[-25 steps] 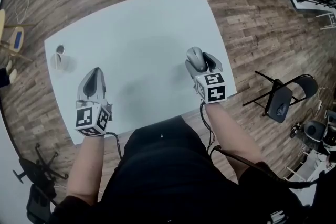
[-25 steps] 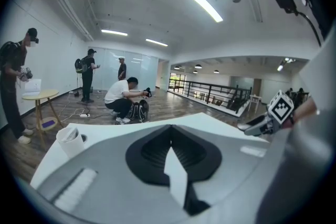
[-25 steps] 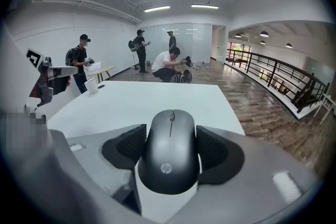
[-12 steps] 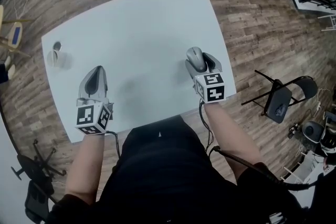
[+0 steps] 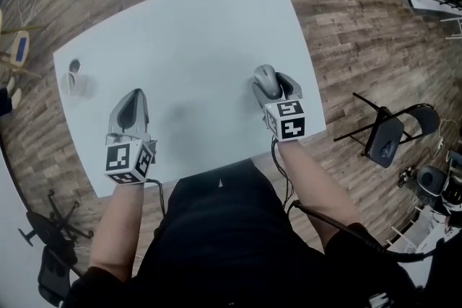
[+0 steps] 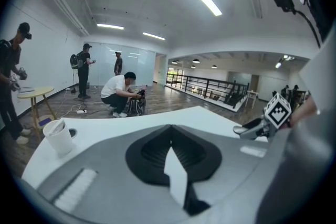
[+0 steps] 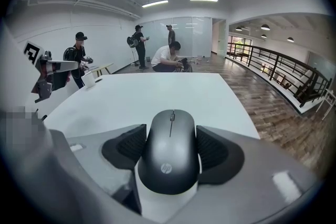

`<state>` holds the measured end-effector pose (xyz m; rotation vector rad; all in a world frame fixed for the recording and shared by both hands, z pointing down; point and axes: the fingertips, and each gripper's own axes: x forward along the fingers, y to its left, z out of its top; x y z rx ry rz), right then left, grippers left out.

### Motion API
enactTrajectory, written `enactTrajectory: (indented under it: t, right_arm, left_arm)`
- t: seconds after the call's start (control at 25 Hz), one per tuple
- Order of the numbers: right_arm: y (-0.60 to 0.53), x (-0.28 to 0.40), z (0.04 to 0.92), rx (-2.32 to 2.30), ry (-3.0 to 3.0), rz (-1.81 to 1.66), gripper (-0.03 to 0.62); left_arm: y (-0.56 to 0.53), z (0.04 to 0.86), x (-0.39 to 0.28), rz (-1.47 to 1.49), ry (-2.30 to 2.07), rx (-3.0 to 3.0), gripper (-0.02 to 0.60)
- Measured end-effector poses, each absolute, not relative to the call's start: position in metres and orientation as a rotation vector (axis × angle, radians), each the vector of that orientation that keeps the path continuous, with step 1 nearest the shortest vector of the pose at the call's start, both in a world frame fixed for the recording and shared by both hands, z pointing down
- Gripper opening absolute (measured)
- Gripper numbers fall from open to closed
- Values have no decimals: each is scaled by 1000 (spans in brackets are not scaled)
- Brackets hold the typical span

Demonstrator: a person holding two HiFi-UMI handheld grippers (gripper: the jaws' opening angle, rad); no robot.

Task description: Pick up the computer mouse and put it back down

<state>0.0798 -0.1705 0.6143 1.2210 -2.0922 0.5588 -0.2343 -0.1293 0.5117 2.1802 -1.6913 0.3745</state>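
Note:
A dark grey computer mouse (image 7: 170,149) sits between the black pads of my right gripper (image 7: 170,145), which is shut on its sides. In the head view the mouse (image 5: 266,77) and right gripper (image 5: 273,83) are over the white table (image 5: 195,32), near its right edge. I cannot tell whether the mouse touches the tabletop. My left gripper (image 5: 132,101) hovers over the table's near left part. Its pads (image 6: 152,147) meet at the tips with nothing between them.
A white paper cup (image 5: 72,80) stands near the table's left edge, and a small round thing lies next to it. A black folding chair (image 5: 386,133) stands on the wood floor to the right. Several people (image 6: 118,94) are at the far end of the room.
My right gripper has sunk slightly toward the table with the mouse still in it. The left gripper has stayed where it was.

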Motion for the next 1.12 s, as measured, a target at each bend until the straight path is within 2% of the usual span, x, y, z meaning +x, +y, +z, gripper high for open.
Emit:
enactTrajectory:
  t: [1.12]
  right_arm:
    - [-162, 69, 647, 1150, -2059, 626, 295]
  left_arm:
    - [-129, 525, -232, 426, -1646, 2164, 8]
